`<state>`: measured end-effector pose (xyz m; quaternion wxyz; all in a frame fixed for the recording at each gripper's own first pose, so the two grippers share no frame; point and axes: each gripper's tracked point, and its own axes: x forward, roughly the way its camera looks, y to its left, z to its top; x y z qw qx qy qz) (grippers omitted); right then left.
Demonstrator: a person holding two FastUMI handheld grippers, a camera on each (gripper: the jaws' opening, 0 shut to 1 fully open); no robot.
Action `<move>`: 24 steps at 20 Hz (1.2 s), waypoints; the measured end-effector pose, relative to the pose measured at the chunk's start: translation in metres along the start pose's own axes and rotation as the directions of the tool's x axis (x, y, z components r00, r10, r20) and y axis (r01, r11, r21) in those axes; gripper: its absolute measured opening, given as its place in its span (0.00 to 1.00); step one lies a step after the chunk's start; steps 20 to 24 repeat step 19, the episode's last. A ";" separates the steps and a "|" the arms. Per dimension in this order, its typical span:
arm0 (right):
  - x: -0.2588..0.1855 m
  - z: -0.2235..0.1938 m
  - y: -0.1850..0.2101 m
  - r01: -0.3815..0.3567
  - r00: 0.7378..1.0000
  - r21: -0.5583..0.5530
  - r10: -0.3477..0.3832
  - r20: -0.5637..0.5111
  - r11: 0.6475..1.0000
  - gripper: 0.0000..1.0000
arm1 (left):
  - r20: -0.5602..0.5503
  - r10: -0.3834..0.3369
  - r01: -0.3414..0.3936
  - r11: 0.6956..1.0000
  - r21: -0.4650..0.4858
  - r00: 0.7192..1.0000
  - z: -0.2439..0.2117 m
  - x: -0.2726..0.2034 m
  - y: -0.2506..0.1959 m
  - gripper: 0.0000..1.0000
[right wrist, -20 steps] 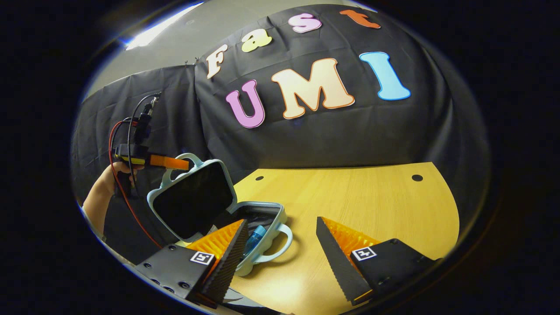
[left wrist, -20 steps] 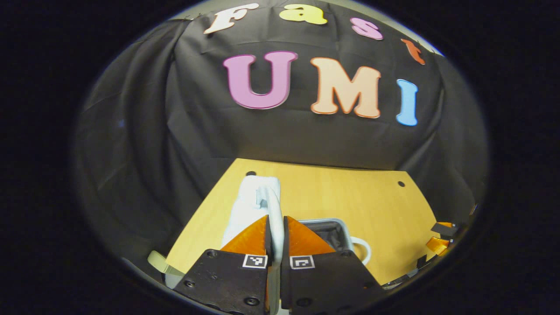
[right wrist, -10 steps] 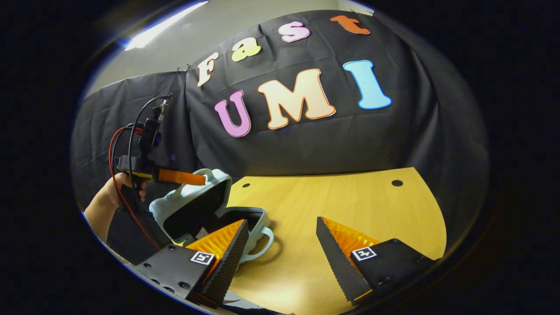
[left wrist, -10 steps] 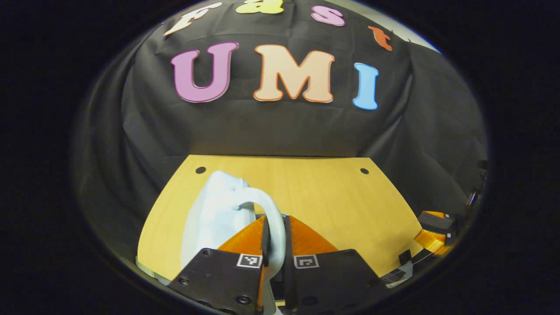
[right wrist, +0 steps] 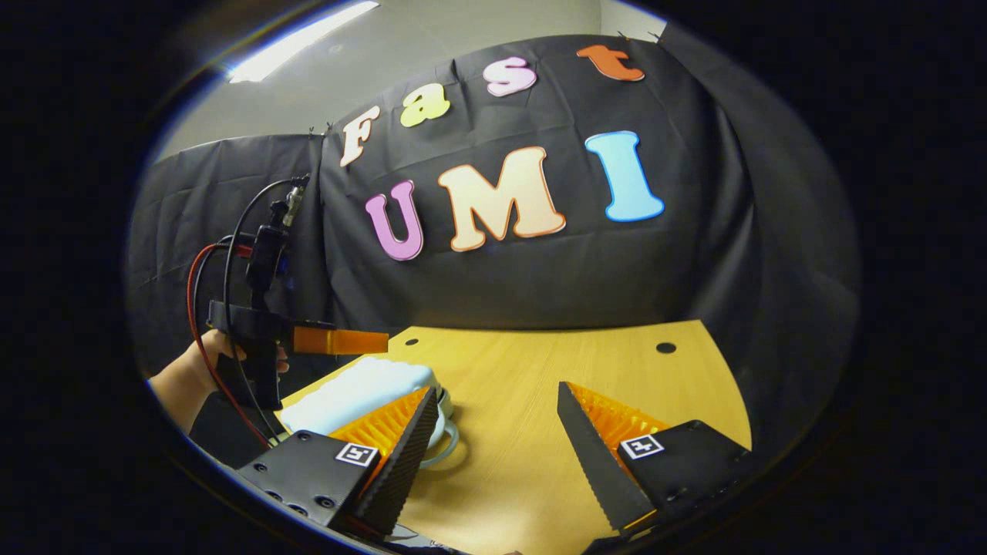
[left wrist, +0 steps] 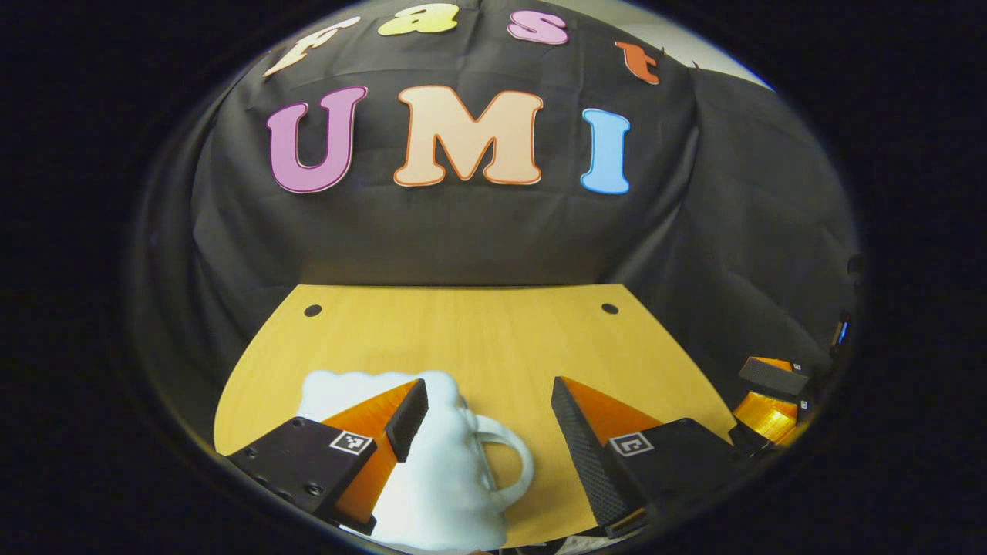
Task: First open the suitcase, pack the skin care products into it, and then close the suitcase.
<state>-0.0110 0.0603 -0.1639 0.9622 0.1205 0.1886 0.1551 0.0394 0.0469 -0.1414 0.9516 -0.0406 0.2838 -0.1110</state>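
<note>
Pale blue, the suitcase (left wrist: 432, 470) lies closed on the wooden table (left wrist: 493, 339), handle toward the middle. Just above it the left gripper (left wrist: 482, 412) hangs with fingers spread, holding nothing. Farther right, the right gripper (right wrist: 493, 432) gapes too, empty over bare tabletop.

Your left gripper (right wrist: 378, 340) has a black body, 1 red and 1 black cable; your hand (right wrist: 224, 356) seems bare, though it's small.

Your right gripper (right wrist: 493, 432) has black mounts, screws, square markers.

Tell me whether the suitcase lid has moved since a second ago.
Yes. The lid has swung down from upright onto the base; the suitcase now lies closed on the table, left gripper open above it.
</note>
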 end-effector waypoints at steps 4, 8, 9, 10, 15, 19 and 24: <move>-0.008 0.046 -0.023 0.046 0.986 -0.100 -0.029 0.166 0.994 0.98 | 0.171 0.076 -0.077 0.997 -0.002 0.982 0.023 -0.010 -0.027 0.94; -0.012 0.086 -0.032 0.089 0.958 -0.101 -0.057 0.281 0.991 0.98 | 0.296 0.102 -0.094 0.995 -0.043 0.950 0.041 -0.024 -0.057 0.95; -0.012 0.091 -0.031 0.090 0.954 -0.082 -0.063 0.294 0.993 0.97 | 0.311 0.103 -0.093 0.995 -0.046 0.945 0.044 -0.027 -0.062 0.95; -0.012 0.095 -0.031 0.091 0.950 -0.063 -0.068 0.306 0.994 0.97 | 0.328 0.102 -0.095 0.995 -0.037 0.939 0.046 -0.030 -0.063 0.95; -0.002 0.104 -0.023 0.114 0.941 -0.027 -0.099 0.325 0.993 0.97 | 0.375 0.055 -0.090 0.993 0.076 0.925 0.067 -0.034 -0.070 0.95; 0.006 0.107 -0.014 0.130 0.938 -0.018 -0.117 0.327 0.991 0.93 | 0.364 -0.007 -0.024 0.997 0.080 0.931 0.069 -0.028 -0.071 0.95; 0.006 0.107 -0.014 0.130 0.938 -0.018 -0.117 0.327 0.991 0.93 | 0.364 -0.007 -0.024 0.997 0.080 0.931 0.069 -0.028 -0.071 0.95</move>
